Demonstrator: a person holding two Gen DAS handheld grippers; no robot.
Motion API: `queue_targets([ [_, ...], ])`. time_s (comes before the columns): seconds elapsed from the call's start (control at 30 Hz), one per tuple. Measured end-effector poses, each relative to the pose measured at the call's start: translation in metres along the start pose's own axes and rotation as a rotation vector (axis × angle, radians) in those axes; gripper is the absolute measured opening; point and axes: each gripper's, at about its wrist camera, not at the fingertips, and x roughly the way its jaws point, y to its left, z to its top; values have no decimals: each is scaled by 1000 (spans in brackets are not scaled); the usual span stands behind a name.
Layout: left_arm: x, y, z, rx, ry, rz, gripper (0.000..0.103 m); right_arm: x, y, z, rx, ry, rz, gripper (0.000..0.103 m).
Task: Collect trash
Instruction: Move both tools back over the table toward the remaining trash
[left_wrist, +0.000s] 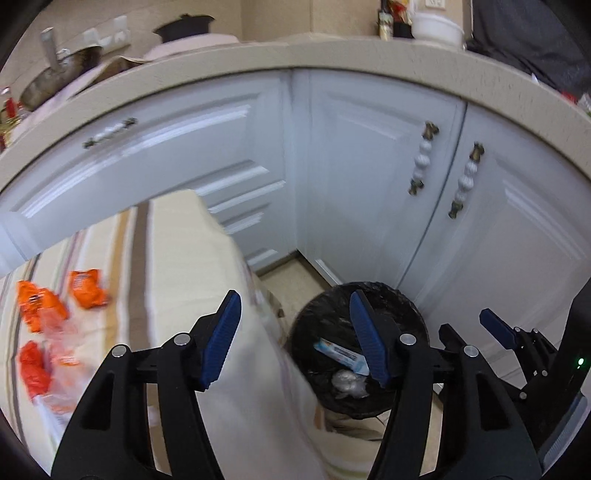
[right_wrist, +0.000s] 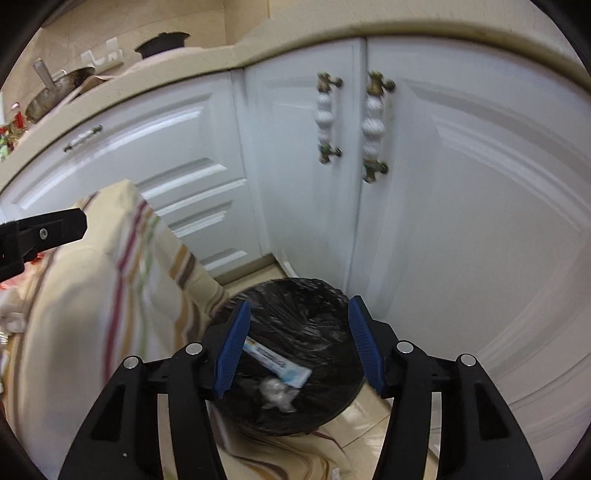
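A round bin lined with a black bag (left_wrist: 388, 291) (right_wrist: 295, 286) stands on the floor in the cabinet corner. In it lie a white-and-blue tube (left_wrist: 341, 355) (right_wrist: 277, 362) and a crumpled clear wad (left_wrist: 349, 384) (right_wrist: 277, 395). My left gripper (left_wrist: 293, 301) is open and empty, between the table edge and the bin. Above the bin my right gripper (right_wrist: 299, 308) (left_wrist: 469, 328) is open too, nothing between its pads. Several orange wrappers (left_wrist: 40, 306) and clear plastic scraps lie on the striped tablecloth (left_wrist: 177, 240) at the left.
White cabinet doors (right_wrist: 461, 184) with beaded handles (left_wrist: 423, 162) close in behind and right of the bin. A beige countertop (left_wrist: 332, 55) carries a pan and a bowl. The draped cloth (right_wrist: 74, 314) hangs next to the bin's left side. One finger (right_wrist: 55, 227) of my left gripper shows at the left edge.
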Motion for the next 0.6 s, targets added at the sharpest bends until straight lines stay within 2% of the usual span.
queue_targets([
  [0.2,-50,52,-15,-72,-36,70,60,-43,42,6,-41,-52,92,55],
  [0.6,-130,179,-77,-242,-31,294,61,-99,155,-5,-208,-73,322,55],
])
